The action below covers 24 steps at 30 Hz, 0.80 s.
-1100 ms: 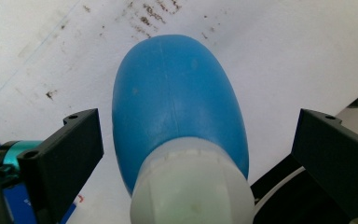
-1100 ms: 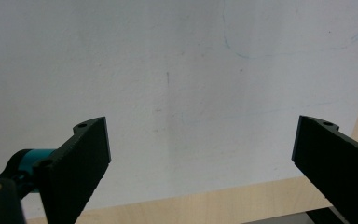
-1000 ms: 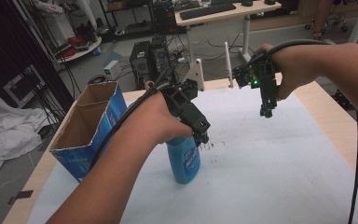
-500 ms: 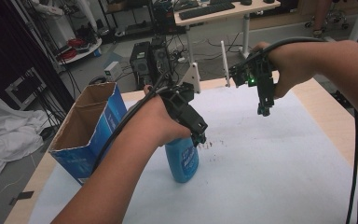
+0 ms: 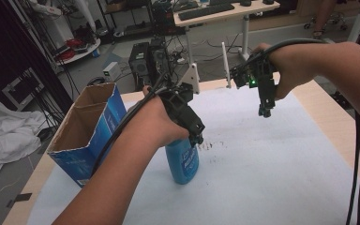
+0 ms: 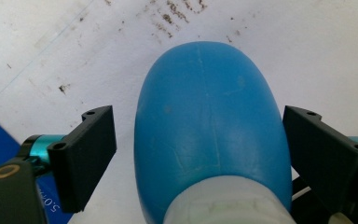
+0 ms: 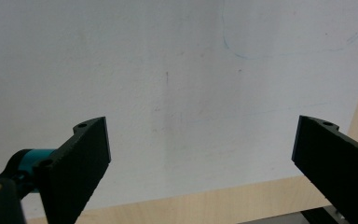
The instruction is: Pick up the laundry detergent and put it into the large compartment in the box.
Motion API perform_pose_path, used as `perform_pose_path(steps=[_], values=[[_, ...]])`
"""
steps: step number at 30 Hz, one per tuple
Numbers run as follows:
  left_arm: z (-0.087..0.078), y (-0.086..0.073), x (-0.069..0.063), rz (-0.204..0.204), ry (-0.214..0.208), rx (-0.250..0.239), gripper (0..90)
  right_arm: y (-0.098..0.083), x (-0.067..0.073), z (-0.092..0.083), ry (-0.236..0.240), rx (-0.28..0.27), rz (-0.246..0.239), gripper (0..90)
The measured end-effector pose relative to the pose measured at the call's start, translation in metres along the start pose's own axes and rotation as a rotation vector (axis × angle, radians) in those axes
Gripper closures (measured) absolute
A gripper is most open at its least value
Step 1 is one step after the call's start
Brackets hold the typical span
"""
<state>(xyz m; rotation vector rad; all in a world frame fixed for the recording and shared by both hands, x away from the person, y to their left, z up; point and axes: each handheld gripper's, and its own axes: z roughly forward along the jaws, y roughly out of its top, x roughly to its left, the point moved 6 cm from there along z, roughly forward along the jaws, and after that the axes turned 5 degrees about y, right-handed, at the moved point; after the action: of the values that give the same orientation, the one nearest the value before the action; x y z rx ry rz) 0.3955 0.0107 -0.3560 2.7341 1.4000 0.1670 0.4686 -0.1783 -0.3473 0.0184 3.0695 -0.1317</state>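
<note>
A blue plastic bottle (image 5: 183, 161) stands upright on the white sheet, just right of the cardboard box. My left gripper (image 5: 198, 138) reaches down over it from above. In the left gripper view the bottle (image 6: 209, 126) sits between the two jaws, which have just been closing. A gap still shows on the left side, and the right jaw is almost at the bottle's wall. My right gripper (image 5: 265, 111) hangs above the far right part of the sheet and points down. Its jaws (image 7: 200, 126) stand wide open with nothing between them.
An open blue cardboard box (image 5: 82, 140) stands at the table's left edge, close to the bottle. Dark crumbs (image 5: 211, 145) are scattered on the white sheet (image 5: 272, 178) just behind the bottle. The bare wooden table edge (image 5: 330, 122) runs along the right.
</note>
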Motion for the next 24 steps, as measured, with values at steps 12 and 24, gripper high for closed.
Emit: perform_pose_path(steps=[12,24], values=[[0.0029,0.0014,-0.0011,0.014,-0.004,0.003,19.7,-0.0004,-0.0009,0.0002,-0.003,0.0,0.013,3.4],[0.0035,0.0008,-0.0009,-0.004,-0.031,-0.014,27.0,0.0025,-0.0017,0.0021,0.002,0.007,0.004,3.4]])
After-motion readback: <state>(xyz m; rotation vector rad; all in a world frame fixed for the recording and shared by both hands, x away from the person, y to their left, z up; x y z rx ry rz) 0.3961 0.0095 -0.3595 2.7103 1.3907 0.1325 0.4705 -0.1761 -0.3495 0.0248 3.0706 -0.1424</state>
